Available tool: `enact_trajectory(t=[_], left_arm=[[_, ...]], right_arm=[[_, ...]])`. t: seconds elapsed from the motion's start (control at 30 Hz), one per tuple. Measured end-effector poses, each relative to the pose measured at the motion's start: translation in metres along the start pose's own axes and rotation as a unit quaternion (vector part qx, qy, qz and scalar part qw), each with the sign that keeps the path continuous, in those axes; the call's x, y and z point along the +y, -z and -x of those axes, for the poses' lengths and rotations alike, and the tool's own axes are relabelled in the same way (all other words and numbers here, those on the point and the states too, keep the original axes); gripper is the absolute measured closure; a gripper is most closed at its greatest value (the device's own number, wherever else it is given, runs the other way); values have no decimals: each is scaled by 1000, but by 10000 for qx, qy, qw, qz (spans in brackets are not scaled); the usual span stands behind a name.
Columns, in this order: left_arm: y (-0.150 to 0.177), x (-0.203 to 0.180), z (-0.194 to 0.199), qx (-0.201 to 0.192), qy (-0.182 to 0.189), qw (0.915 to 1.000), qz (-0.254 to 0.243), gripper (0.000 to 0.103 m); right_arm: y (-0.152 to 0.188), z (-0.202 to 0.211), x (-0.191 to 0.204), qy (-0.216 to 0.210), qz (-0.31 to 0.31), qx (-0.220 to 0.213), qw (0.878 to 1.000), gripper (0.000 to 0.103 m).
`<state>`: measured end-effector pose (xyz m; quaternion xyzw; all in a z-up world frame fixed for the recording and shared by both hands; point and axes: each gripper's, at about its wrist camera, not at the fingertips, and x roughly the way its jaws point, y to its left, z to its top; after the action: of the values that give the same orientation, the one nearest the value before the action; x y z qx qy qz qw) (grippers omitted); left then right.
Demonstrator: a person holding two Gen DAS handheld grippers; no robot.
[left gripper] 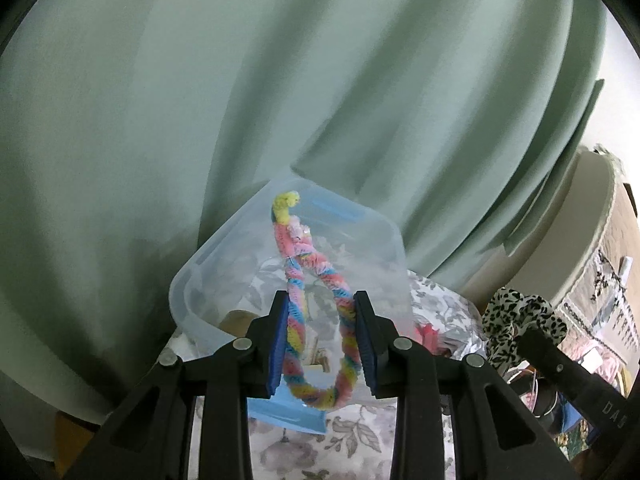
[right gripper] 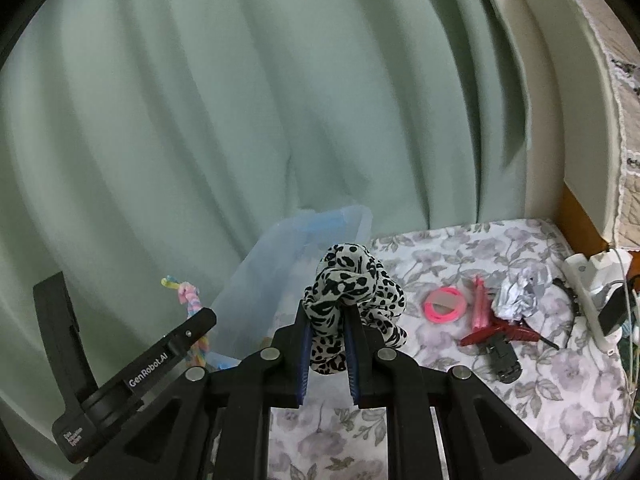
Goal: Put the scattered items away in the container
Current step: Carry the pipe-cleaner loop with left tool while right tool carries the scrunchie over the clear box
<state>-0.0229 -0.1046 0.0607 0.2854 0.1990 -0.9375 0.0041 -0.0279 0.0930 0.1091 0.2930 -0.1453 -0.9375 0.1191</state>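
Note:
My left gripper (left gripper: 322,300) is shut on a twisted pastel chenille loop (left gripper: 298,316), whose two sides press against the blue pads and whose yellow tip sticks up. It hangs just in front of the clear plastic container (left gripper: 224,264) with blue clips. My right gripper (right gripper: 326,312) is shut on a leopard-print scrunchie (right gripper: 352,276), held beside the container (right gripper: 256,280). In the right wrist view the left gripper (right gripper: 200,320) with the chenille loop (right gripper: 190,294) shows at the left. The scrunchie (left gripper: 516,320) also shows at the right of the left wrist view.
On the floral tablecloth (right gripper: 520,380) lie pink hair rings (right gripper: 445,304), a pink clip (right gripper: 479,304), a red claw clip (right gripper: 500,334), crumpled silver fabric (right gripper: 518,294) and a black item (right gripper: 502,360). A green curtain (right gripper: 240,120) hangs behind. A white power strip (right gripper: 588,280) sits at the right edge.

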Motion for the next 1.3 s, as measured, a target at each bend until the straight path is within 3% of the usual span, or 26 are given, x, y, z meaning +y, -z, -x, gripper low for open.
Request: enact_trajectory(t=[0.77,1.3], left_arm=[[-3,18,-20,-186,-45,9997,179,69],[-3,23,-51,33,-19,9998,216,68]], right_arm=[[6,-55,40,-478,565,512,9959,86],[21,-87,45,-594,671,892,9920,86]])
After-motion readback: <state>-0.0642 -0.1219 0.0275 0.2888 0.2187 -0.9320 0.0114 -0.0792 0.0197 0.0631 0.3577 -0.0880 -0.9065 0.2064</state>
